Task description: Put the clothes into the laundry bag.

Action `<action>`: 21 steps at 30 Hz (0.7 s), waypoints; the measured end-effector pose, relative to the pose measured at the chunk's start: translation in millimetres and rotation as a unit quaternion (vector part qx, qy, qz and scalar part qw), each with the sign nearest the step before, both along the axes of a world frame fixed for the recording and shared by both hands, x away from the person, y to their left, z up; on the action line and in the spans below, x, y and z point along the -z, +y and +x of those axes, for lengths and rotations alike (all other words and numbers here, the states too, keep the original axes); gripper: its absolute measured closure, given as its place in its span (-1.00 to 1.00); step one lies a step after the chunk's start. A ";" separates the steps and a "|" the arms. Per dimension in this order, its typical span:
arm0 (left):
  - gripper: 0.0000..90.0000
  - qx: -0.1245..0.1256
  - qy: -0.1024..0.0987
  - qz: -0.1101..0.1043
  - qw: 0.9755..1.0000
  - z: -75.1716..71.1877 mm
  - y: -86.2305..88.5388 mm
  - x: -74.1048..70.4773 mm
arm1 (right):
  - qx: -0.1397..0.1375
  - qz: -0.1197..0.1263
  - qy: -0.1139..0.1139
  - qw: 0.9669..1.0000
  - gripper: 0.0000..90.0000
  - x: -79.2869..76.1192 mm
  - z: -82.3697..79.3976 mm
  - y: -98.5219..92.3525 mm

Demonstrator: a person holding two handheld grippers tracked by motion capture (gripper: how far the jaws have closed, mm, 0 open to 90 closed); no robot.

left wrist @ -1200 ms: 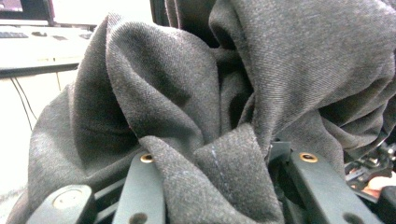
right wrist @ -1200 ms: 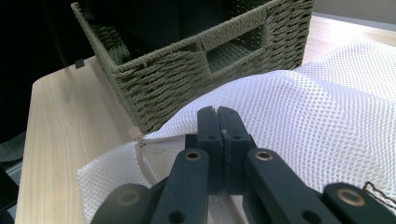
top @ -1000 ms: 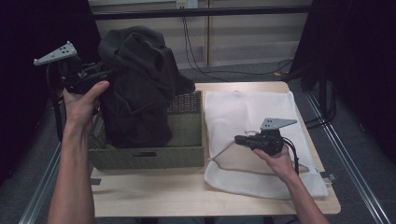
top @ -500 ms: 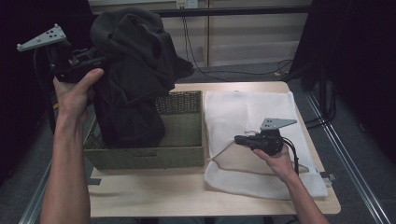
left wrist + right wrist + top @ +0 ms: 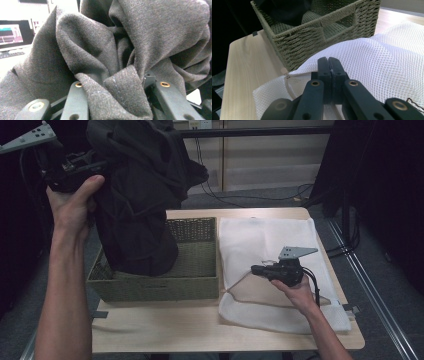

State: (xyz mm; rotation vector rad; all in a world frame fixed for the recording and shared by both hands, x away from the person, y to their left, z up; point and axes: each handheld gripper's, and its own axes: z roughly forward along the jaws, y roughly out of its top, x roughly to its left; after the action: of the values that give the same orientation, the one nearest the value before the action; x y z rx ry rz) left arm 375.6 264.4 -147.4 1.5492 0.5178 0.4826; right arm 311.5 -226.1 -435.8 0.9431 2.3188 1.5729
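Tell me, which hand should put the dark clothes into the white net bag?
Probably the left: its gripper already holds the dark garment up above the basket, while the right gripper pinches the mesh bag.

Matt dark woven cloth garment point(image 5: 140, 205), rough wicker basket point(image 5: 195, 270), white mesh bag point(image 5: 270, 240)
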 end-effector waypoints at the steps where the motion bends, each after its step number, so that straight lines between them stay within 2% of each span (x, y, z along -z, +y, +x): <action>1: 0.41 -0.002 -0.003 -0.001 1.000 -1.2 0.3 -2.4 | 0.000 -0.001 0.000 1.000 0.99 -0.2 -0.2 -0.2; 4: 0.41 -0.002 -0.010 -0.010 1.000 -4.6 0.6 -9.6 | 0.000 0.000 0.000 1.000 0.99 -0.3 -0.2 -0.6; 13: 0.41 -0.002 -0.030 -0.007 1.000 -13.6 2.5 -32.0 | 0.000 0.002 0.003 1.000 0.99 -0.1 -0.2 -0.9; 18: 0.41 0.004 -0.042 -0.024 0.999 -18.0 -1.8 -43.9 | 0.000 0.002 0.003 1.000 0.99 1.0 0.6 0.4; 20: 0.41 0.006 -0.047 -0.020 0.999 -19.8 -3.3 -49.9 | 0.000 0.000 0.003 1.000 0.99 1.1 0.0 0.8; 21: 0.41 0.004 -0.050 -0.024 0.998 -21.3 -3.9 -52.5 | 0.001 0.000 0.004 1.000 0.99 0.9 -0.4 0.6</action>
State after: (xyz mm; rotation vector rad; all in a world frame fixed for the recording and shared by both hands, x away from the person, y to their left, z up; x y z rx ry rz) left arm 354.3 260.5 -94.9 1.4730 0.4431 0.5349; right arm 311.0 -225.5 -436.7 0.9524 2.3220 1.5724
